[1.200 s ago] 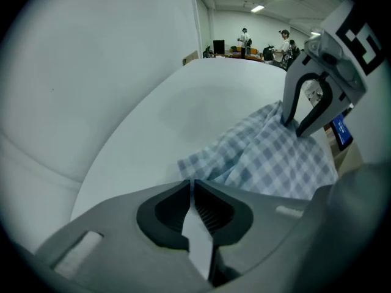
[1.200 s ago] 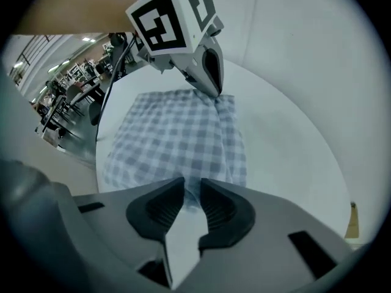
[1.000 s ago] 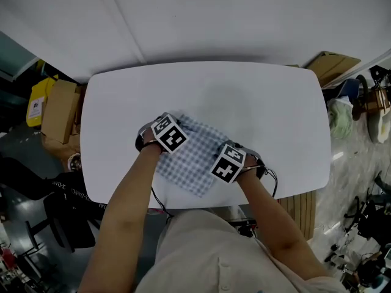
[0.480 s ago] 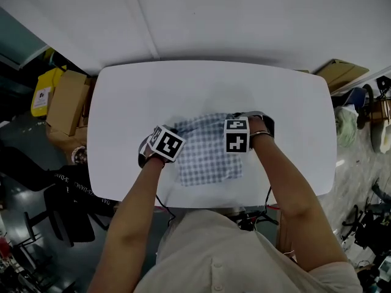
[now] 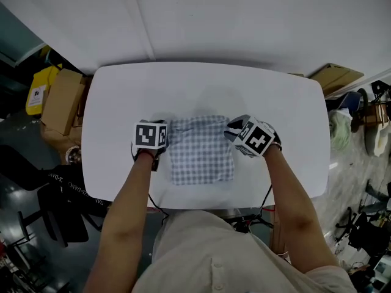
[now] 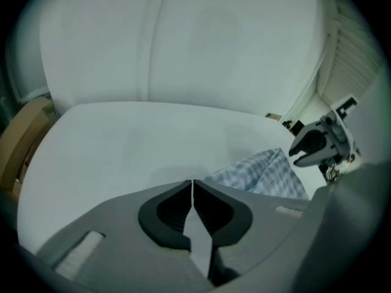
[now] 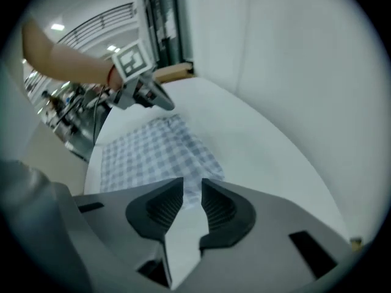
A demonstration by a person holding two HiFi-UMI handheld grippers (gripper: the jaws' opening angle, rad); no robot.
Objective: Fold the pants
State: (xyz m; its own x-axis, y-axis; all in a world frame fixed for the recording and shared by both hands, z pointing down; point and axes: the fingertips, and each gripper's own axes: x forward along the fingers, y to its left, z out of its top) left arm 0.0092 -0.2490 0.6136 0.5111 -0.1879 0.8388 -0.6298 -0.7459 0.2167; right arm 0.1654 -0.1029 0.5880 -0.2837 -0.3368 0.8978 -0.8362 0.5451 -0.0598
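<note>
Folded checked pants (image 5: pixel 200 148) lie on the table (image 5: pixel 275 96); left gripper (image 6: pixel 192 187) closed and empty; right gripper (image 7: pixel 192 188) jaws apart, just opening (nothing between them)

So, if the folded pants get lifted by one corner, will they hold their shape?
Probably not: the pants are thin checked cloth lying flat in soft layers, so they would likely sag and unfold. They look light. On the smooth white table a push would probably slide or bunch them.
</note>
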